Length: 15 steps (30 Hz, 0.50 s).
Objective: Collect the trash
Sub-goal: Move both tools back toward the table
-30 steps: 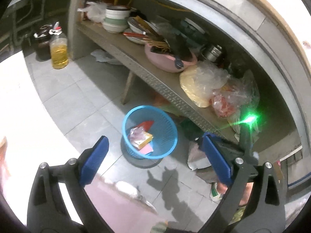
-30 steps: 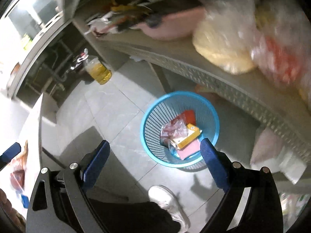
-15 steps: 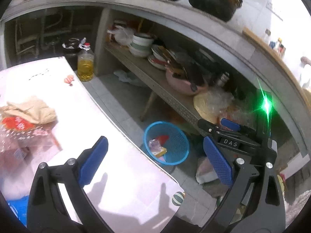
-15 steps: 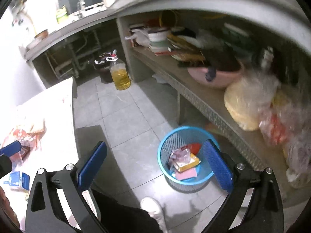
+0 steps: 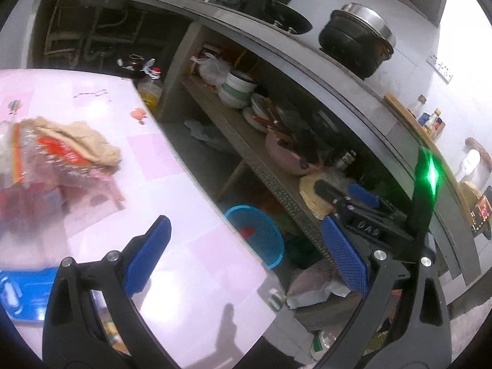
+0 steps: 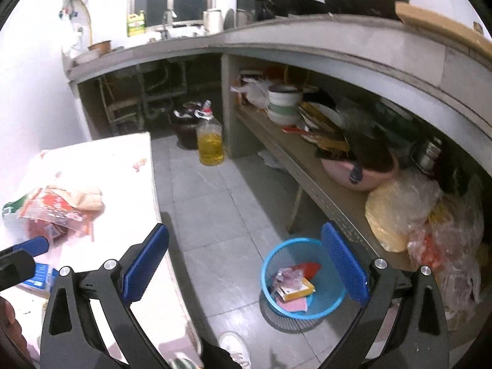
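Fingers of the left gripper [image 5: 246, 255] stand spread with nothing between them, over the pink-tiled counter [image 5: 190, 233]; its near edge runs diagonally between the fingers, so the left finger sits over the counter top and the right finger over the drop to the floor. Beyond the left finger lies the trash — a crumpled red-and-clear plastic wrapper [image 5: 52, 166] with a beige cloth [image 5: 83, 138] bunched against it, both blurred; a blue packet [image 5: 24, 295] is cut off at the frame edge, left of the left finger. Past the counter edge, just ahead of the right finger, stands the blue basket [image 5: 261, 236], partly hidden by the counter.

The right gripper [image 6: 246, 264] is likewise released, fingers wide apart and empty; its left finger overlaps the counter edge [image 6: 153, 190], its right finger overlaps the rim of the blue basket [image 6: 270, 279], which already holds wrappers and a yellow box [image 6: 295, 289]. Between the fingers lies bare grey floor [image 6: 221, 215] — open room; a white shoe [image 6: 233, 347] shows at the bottom. To the right of the basket a low shelf [image 6: 307, 166] crowds in, its bags blurred; an oil bottle [image 6: 210, 144] stands well ahead.
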### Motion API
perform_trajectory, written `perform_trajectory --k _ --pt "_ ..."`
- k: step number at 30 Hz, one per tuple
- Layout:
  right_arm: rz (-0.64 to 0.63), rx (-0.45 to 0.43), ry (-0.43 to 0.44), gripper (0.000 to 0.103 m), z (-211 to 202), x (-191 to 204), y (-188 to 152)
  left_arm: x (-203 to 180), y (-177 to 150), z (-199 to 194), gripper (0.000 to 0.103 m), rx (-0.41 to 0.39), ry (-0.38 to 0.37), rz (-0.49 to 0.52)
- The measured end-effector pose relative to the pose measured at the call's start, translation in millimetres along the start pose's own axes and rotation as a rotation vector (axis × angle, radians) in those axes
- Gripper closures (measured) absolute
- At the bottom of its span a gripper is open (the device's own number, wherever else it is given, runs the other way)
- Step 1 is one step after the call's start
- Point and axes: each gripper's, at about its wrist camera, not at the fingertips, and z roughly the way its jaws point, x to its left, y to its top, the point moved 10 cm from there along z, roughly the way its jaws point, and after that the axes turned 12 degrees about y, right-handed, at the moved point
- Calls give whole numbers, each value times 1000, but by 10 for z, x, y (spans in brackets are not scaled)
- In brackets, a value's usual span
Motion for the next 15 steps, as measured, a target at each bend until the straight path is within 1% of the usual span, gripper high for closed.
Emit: perform_trajectory --k 3,10,12,15 --pt "-13 -10 61 7 -35 147 9 191 -49 -132 9 -5 48 -17" --pt "-23 0 211 7 -10 515 -18 776 -220 -640 9 -62 212 -31" --pt "-31 19 254 7 31 652 -34 936 -272 -781 9 -77 260 -38" --pt "-29 59 323 7 123 835 -58 1117 -300 -949 9 -99 307 -53"
